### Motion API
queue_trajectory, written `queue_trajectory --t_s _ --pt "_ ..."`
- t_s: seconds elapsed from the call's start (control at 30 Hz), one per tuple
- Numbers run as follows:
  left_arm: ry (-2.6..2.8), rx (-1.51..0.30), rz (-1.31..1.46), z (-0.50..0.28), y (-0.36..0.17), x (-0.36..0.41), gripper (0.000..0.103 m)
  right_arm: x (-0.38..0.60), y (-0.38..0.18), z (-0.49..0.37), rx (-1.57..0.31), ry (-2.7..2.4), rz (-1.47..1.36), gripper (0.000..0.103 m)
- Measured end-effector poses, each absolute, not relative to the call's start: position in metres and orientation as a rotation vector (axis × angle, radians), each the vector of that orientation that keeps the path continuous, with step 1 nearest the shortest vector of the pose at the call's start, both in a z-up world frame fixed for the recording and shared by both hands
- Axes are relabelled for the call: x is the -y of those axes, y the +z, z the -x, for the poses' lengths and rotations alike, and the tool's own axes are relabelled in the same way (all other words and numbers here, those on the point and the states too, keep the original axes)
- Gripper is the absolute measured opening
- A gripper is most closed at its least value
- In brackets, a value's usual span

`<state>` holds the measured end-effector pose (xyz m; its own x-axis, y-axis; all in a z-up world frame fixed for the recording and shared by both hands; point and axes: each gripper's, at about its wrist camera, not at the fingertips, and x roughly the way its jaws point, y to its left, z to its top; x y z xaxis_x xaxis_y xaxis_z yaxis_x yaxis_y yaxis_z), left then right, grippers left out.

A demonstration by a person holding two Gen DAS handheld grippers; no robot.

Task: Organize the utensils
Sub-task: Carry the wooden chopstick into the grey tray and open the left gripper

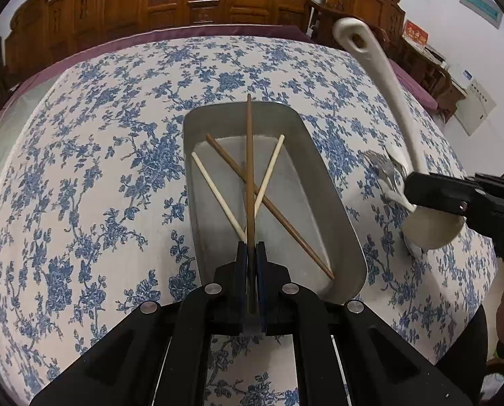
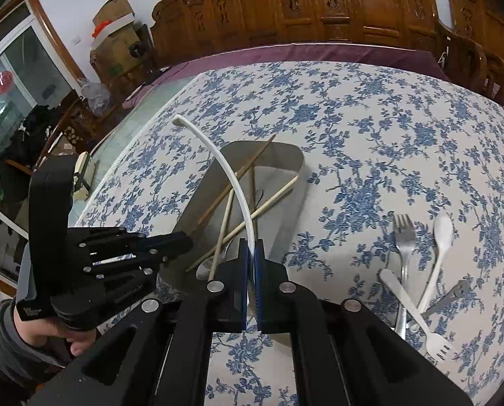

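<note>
A grey metal tray [image 1: 333, 203] sits on the floral tablecloth and holds a brown chopstick [image 1: 285, 220] and two cream chopsticks [image 1: 214, 193]. My left gripper [image 1: 251, 247] is shut on another brown chopstick [image 1: 249, 155], held over the tray. My right gripper [image 2: 250, 247] is shut on a white ladle [image 2: 224, 162], its handle arching up over the tray [image 2: 285, 159]. In the left wrist view the ladle [image 1: 394, 101] and right gripper [image 1: 455, 199] are at the tray's right side.
Right of the tray lie a metal fork [image 2: 404, 237], a white spoon [image 2: 441, 233], a white plastic fork [image 2: 417, 321] and a metal handle [image 2: 451, 296]. Carved wooden chairs [image 2: 336, 3] line the table's far edge. A glass door [image 2: 11, 101] is at left.
</note>
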<state>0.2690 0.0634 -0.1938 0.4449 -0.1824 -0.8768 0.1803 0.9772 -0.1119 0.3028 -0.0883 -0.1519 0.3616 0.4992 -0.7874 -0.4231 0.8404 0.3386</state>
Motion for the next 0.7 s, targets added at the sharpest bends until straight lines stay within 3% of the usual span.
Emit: queue_trajectory --t_s 0.37,0.7 --pt "-0.228 -1.078 0.021 -0.263 -0.187 -0.077 0.004 0.074 -0.165 -0.306 -1.075 0.596 -0.097 0.004" --pt "-0.168 -1.002 0.041 -0.262 -0.157 -0.108 0.013 0.047 -0.174 -0.324 -1.099 0.598 -0.187 0.005"
